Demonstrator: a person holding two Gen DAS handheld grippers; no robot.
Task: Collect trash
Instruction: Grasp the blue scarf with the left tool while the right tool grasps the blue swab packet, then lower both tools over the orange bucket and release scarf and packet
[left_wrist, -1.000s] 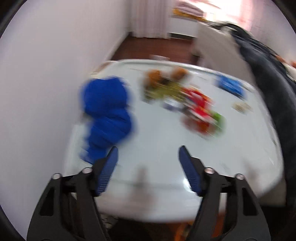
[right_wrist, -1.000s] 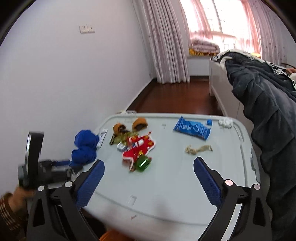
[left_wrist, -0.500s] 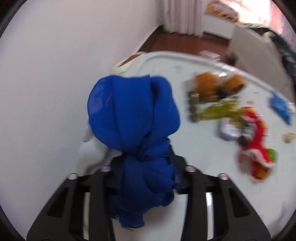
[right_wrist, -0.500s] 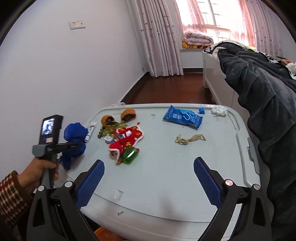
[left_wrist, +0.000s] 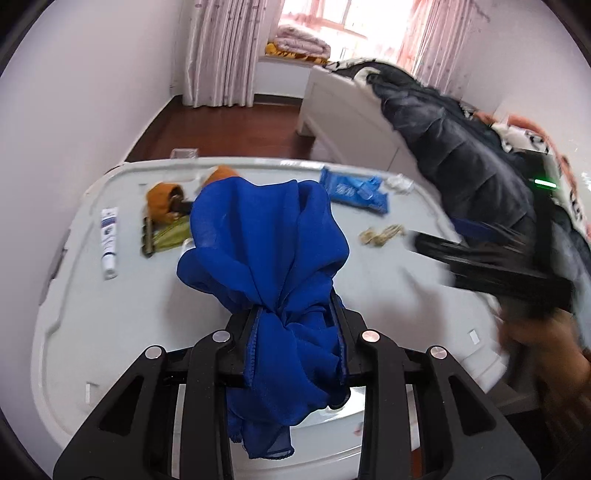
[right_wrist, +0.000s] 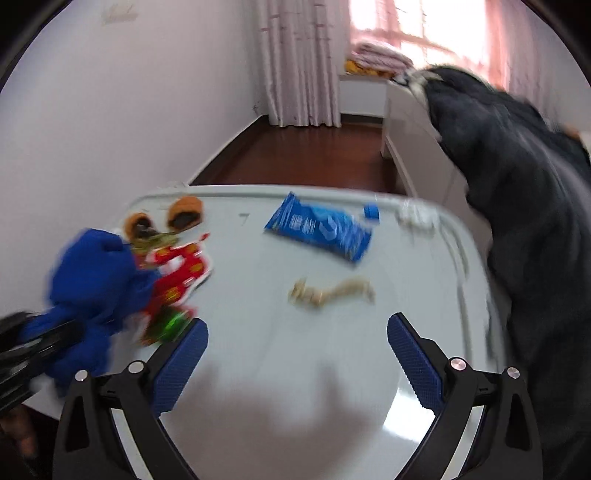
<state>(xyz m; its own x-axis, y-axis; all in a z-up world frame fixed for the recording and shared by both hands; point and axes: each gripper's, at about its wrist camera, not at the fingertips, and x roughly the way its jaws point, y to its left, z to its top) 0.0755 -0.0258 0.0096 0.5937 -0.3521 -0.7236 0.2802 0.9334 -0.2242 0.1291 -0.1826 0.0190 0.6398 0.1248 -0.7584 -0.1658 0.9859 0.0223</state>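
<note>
A: Left wrist view: we see our left claw (left_wrist: 295, 317) clamped on the blue cloth (left_wrist: 266, 251), its pads squeezing the bunched middle, with cloth billowing above them and hanging below.

B: And beyond that claw?

A: The pale grey bench (left_wrist: 110, 325) spreads out under and ahead of it. Ahead to the left of the claw we make out a small white tube (left_wrist: 110, 236), a green-yellow wrapper (left_wrist: 166, 236) and two orange peel pieces (left_wrist: 162, 195). Ahead to the right lie a blue packet (left_wrist: 354, 190), a crumpled white scrap (left_wrist: 399, 182) and a tan scrap (left_wrist: 382, 236). Far right, blurred, is the other tool in a hand (left_wrist: 543, 350).

B: What of our right claw?

A: In the right wrist view, our right claw (right_wrist: 297, 354) stands wide apart with nothing between its pads, over bare bench. The tan scrap lies just ahead of it, the blue packet farther ahead. Left of it sit a red wrapper (right_wrist: 181, 269) and something green (right_wrist: 171, 319), touching, and farther left the cloth in the left claw. A dark coat (right_wrist: 524, 206) hangs to the right.
</note>
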